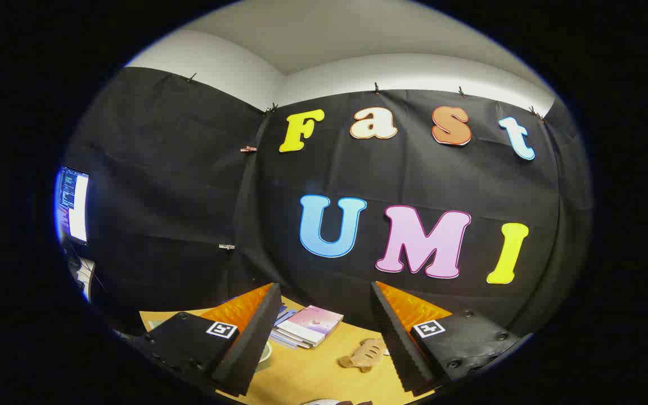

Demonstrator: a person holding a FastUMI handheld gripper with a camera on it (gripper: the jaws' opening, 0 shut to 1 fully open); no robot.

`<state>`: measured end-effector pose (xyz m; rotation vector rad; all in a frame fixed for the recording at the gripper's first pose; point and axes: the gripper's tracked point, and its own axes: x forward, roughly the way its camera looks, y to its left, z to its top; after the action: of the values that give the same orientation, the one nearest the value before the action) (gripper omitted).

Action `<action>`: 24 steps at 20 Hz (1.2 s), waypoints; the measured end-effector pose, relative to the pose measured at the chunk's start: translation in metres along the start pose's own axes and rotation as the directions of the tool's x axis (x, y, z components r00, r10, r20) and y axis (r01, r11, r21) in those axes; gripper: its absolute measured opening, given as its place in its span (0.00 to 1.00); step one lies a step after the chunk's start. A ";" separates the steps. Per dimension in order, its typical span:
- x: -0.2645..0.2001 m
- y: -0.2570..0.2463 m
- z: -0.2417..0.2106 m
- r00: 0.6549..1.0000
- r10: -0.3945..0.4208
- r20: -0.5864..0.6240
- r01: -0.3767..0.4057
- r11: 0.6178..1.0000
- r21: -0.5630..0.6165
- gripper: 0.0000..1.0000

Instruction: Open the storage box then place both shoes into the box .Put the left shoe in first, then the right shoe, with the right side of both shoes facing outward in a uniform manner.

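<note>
My gripper (324, 298) is held high above the wooden table (307, 371) and points toward the booth's back wall. Its two black fingers with orange sides stand wide apart, and nothing is between them. One tan shoe (362, 355) lies on the table, seen low between the fingers, closer to the right finger (400, 343). A pale rounded edge (324, 401) shows at the very bottom, too little of it to name.
A stack of thin books with a pink cover (310, 326) lies on the table beyond the left finger (251, 337). A lit monitor (73, 205) stands at the far left. Black cloth walls the booth behind the table.
</note>
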<state>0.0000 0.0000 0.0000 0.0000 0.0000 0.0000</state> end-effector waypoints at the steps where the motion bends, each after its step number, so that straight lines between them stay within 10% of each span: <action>1: 0.000 0.000 -0.001 1.000 0.001 -0.003 -0.001 1.000 -0.003 0.97; 6: -0.001 0.006 -0.009 0.999 0.027 -0.038 -0.026 0.999 0.025 0.97; 13: 0.003 0.044 -0.042 0.953 0.274 -0.131 -0.234 0.937 0.258 0.97; 18: 0.000 0.091 -0.089 0.829 0.531 -0.176 -0.346 0.734 0.584 0.97; 24: -0.004 0.128 -0.175 0.676 0.711 -0.196 -0.205 0.437 0.876 0.97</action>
<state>-0.0042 0.1277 -0.1745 0.9583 0.6074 0.6150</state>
